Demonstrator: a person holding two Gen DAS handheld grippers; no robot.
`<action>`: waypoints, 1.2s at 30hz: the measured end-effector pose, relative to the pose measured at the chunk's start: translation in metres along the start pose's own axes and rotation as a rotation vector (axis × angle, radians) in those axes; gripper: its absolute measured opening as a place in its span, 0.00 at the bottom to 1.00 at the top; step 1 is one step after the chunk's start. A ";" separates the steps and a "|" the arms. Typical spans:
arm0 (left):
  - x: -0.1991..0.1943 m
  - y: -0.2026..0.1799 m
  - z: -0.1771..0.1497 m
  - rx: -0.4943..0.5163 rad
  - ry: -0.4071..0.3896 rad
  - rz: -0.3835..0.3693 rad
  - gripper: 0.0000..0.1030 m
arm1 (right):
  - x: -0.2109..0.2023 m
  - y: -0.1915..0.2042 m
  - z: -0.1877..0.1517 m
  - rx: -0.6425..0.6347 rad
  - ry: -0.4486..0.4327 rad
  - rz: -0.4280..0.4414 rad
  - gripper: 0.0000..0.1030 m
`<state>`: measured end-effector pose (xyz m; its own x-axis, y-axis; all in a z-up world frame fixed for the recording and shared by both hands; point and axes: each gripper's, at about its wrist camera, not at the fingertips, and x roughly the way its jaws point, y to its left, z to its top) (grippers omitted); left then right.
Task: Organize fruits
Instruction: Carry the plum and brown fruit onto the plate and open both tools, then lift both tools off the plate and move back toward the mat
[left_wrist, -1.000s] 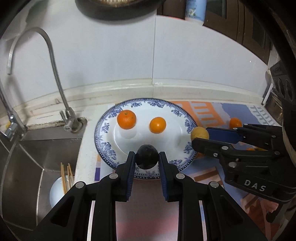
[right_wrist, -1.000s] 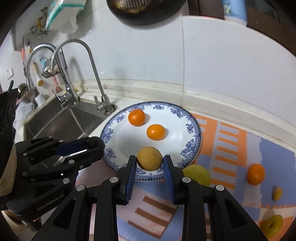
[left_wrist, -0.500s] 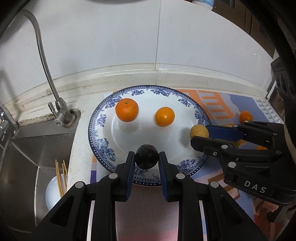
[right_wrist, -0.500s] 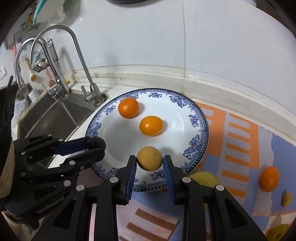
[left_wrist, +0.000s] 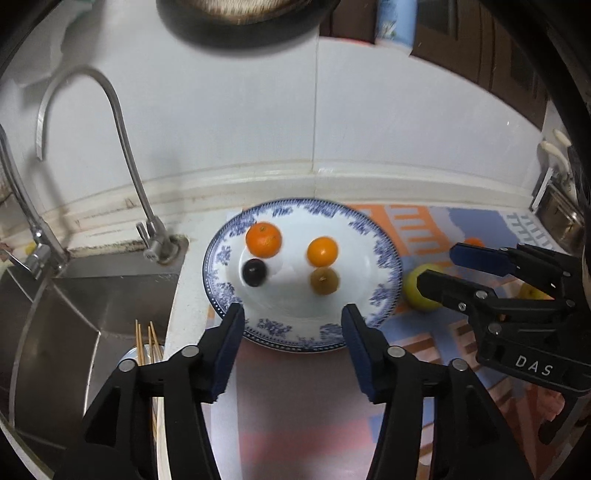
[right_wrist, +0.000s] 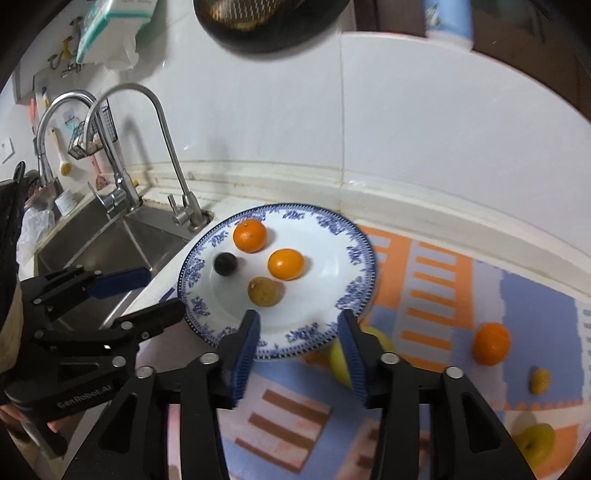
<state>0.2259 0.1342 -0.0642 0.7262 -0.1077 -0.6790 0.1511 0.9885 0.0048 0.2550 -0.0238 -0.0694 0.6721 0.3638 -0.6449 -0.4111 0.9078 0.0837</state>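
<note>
Nearest in both wrist views are the tongs themselves. The left tongs (left_wrist: 292, 322) have just been opening and now stand apart with nothing between their blue pads, poised over the near rim of the blue-and-white plate (left_wrist: 384, 295). The right tongs (right_wrist: 298, 328) have likewise just been opening; their pads are spread and empty, also above the near rim of the plate. In the left wrist view the right tongs show at the right edge, in front of a yellow-green fruit (left_wrist: 415, 291) that lies on the desk just beside the plate's right rim.

The plate rests on the desk (right_wrist: 436, 291), which is covered with an orange, blue and white patterned mat, just right of a steel sink (left_wrist: 92, 306). 4 fruits lie on the plate, free of both tongs: a brownish-yellow round fruit (right_wrist: 264, 291) nearest, a dark purple fruit (right_wrist: 225, 263) to its left, an orange (right_wrist: 285, 264) just beyond the brown one, and a second orange (right_wrist: 250, 235) farthest, toward the back left.

To the right on the mat, well apart from the plate, lie another orange (right_wrist: 491, 343), a small yellow fruit (right_wrist: 540, 380) and a yellow-green fruit (right_wrist: 535, 441) at the near right edge.

Behind the sink stand curved faucets (right_wrist: 162, 147) against the white tiled wall.
</note>
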 end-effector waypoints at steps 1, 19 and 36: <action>-0.006 -0.004 0.000 0.000 -0.011 -0.001 0.59 | -0.007 -0.002 -0.001 0.003 -0.013 -0.007 0.52; -0.078 -0.091 0.005 0.090 -0.171 -0.111 0.81 | -0.128 -0.060 -0.037 0.157 -0.172 -0.173 0.71; -0.073 -0.143 -0.001 0.225 -0.236 -0.190 0.89 | -0.170 -0.100 -0.080 0.246 -0.175 -0.359 0.74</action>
<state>0.1507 0.0012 -0.0162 0.8016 -0.3343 -0.4957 0.4224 0.9034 0.0737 0.1324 -0.1936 -0.0292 0.8474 0.0282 -0.5302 0.0106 0.9975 0.0700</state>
